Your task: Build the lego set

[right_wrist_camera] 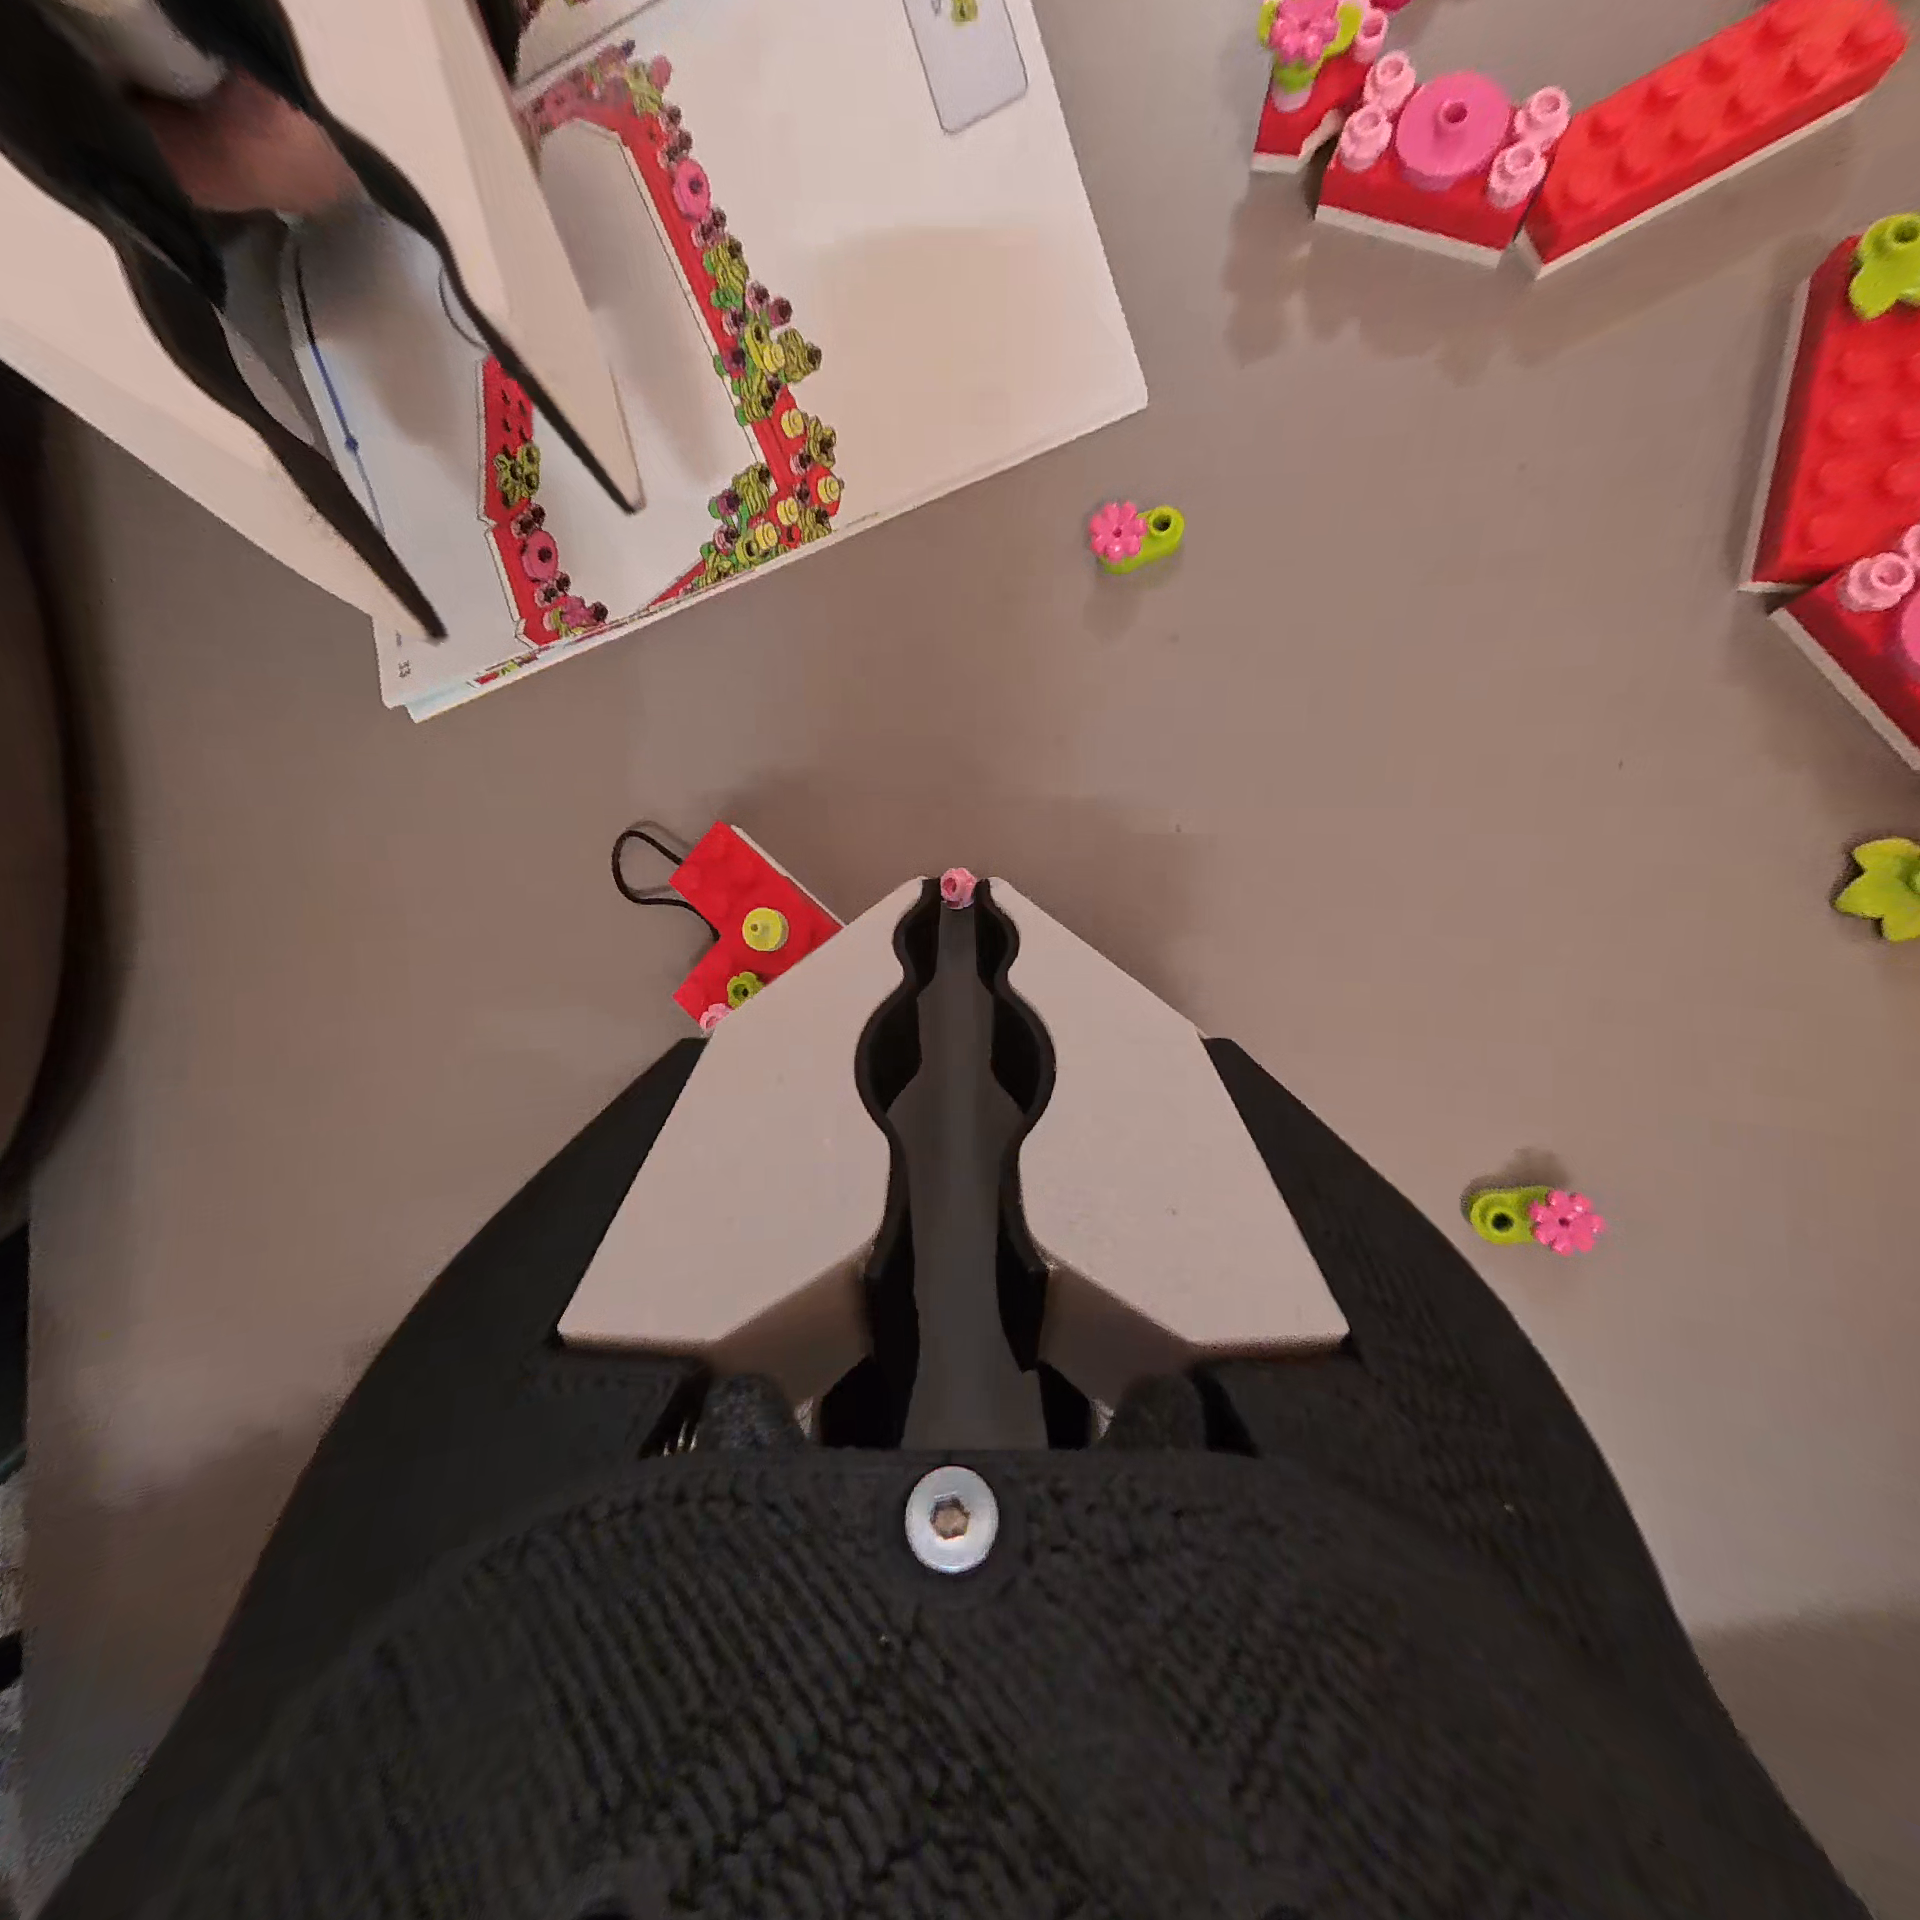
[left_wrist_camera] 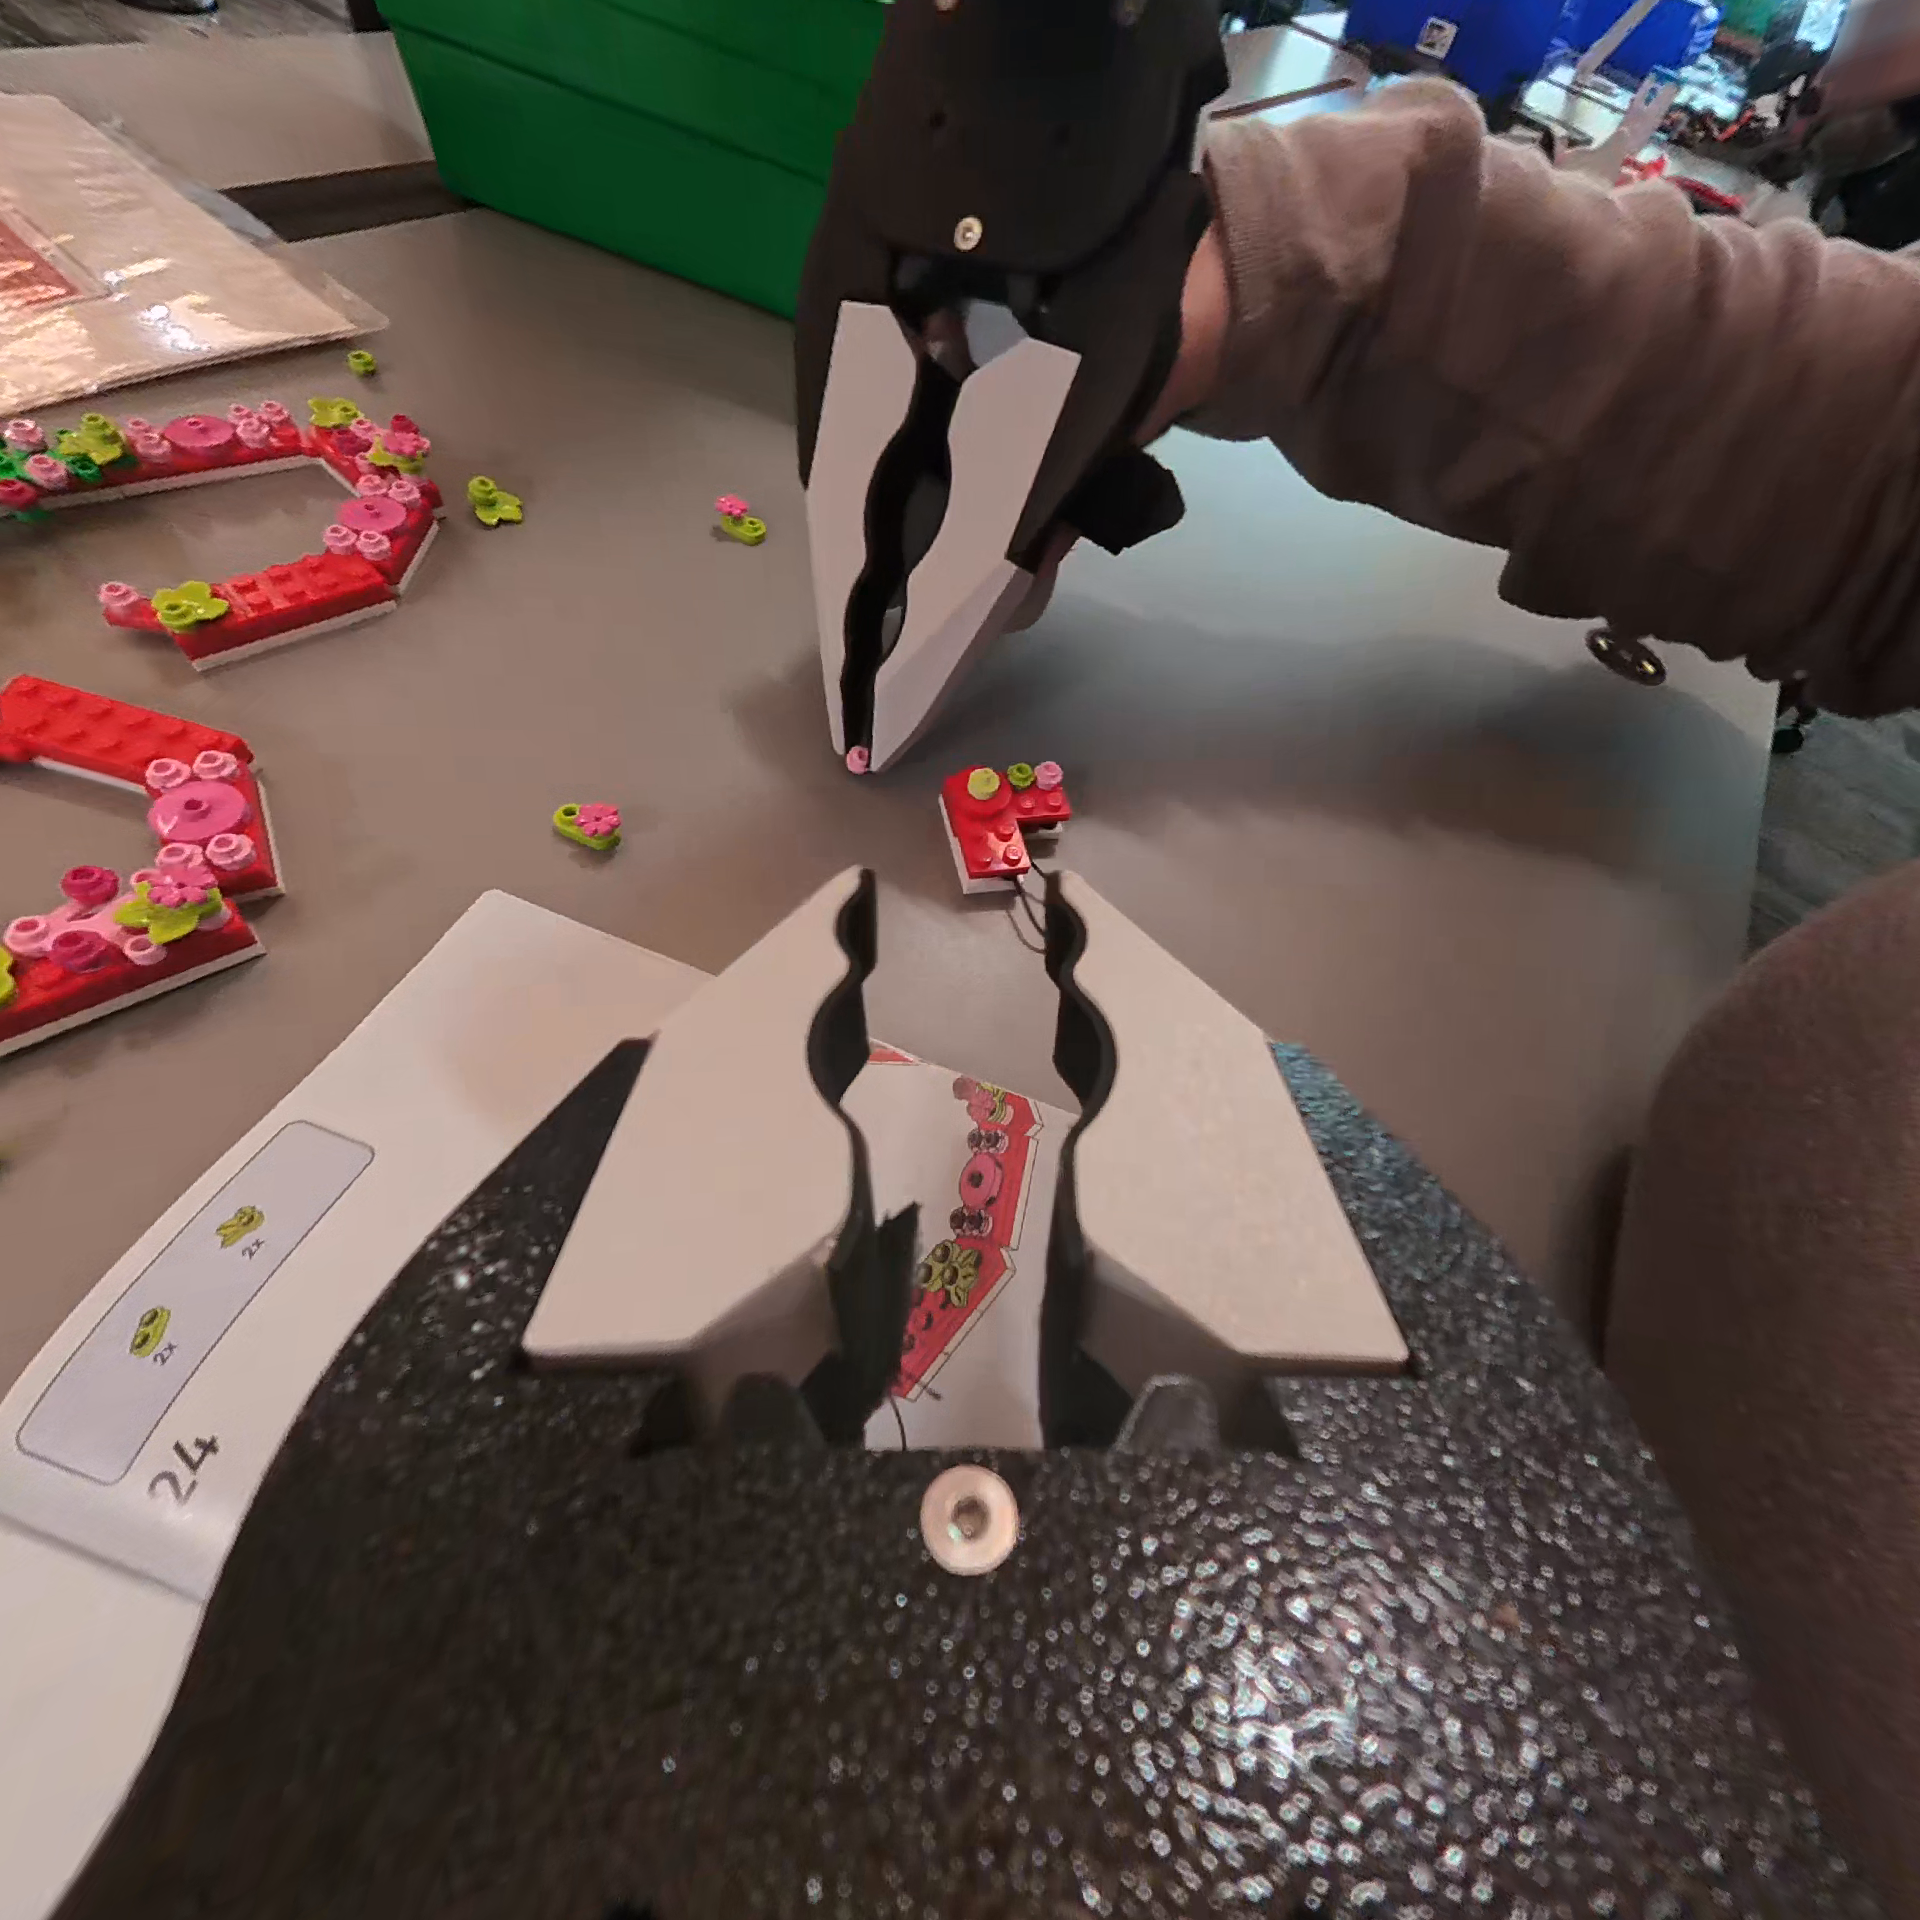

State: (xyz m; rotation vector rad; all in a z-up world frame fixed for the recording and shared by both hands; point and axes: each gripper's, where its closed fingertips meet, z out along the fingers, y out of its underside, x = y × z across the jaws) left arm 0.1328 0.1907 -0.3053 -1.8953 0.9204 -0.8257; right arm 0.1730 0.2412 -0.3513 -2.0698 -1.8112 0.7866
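My right gripper [right_wrist_camera: 957, 883] is shut on a tiny pink round stud [right_wrist_camera: 957, 888], tips down at the grey table; it also shows in the left wrist view [left_wrist_camera: 860, 762]. Just beside it lies a small red L-shaped lego piece [left_wrist_camera: 1000, 819] with a lime stud, a pink stud and a black string loop; it shows in the right wrist view [right_wrist_camera: 750, 920] too. My left gripper [left_wrist_camera: 958, 883] is open and empty, hovering over the instruction booklet [left_wrist_camera: 416, 1122], its tips just short of the red piece.
Red frame sections with pink and lime flowers [left_wrist_camera: 260, 499] [left_wrist_camera: 135, 852] lie at the left. Loose lime leaves with pink flowers [left_wrist_camera: 588, 823] [left_wrist_camera: 740, 520] [right_wrist_camera: 1135, 535] [right_wrist_camera: 1536, 1218] are scattered about. A green bin [left_wrist_camera: 644, 135] stands at the back. A person's sleeve [left_wrist_camera: 1558, 395] reaches in from the right. The gap from one gripper's tips to the other's is roughly 9 cm. The right tips stand about 4 cm off the small red L-shaped lego piece [left_wrist_camera: 1000, 819]. It is also in sight in the right wrist view [right_wrist_camera: 720, 895].
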